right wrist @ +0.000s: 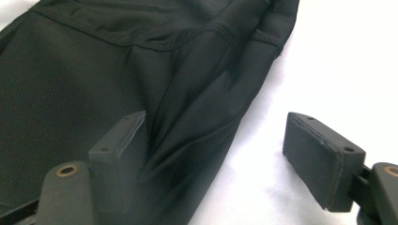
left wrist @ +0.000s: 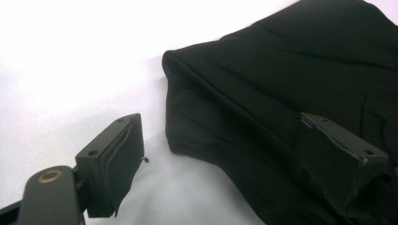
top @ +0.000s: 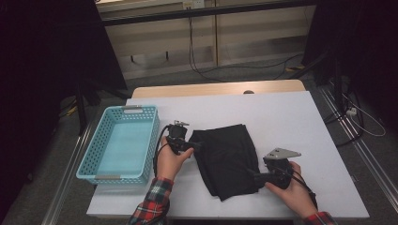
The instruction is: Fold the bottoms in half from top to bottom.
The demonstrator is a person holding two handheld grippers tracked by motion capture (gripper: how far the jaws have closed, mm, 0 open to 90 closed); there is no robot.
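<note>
So the black cloth (top: 227, 159) is lying folded mid-table, long axis running away from me, basket (top: 89, 161) off to its left. My left gripper (top: 191, 145) sits at the cloth's left edge, jaws spread, one over the fabric and one on bare table, nothing pinched. My right gripper (top: 253, 174) is at the near right edge, same deal: jaws apart, straddling the hem, not clamped yet. Fabric looks soft, matte, stitched seams, floppy. Both are about equally close.

Matt black cloth garment (top: 227, 159) with stitched seams lies on a smooth white table (top: 300, 117), beside a perforated plastic basket (top: 119, 143).
</note>
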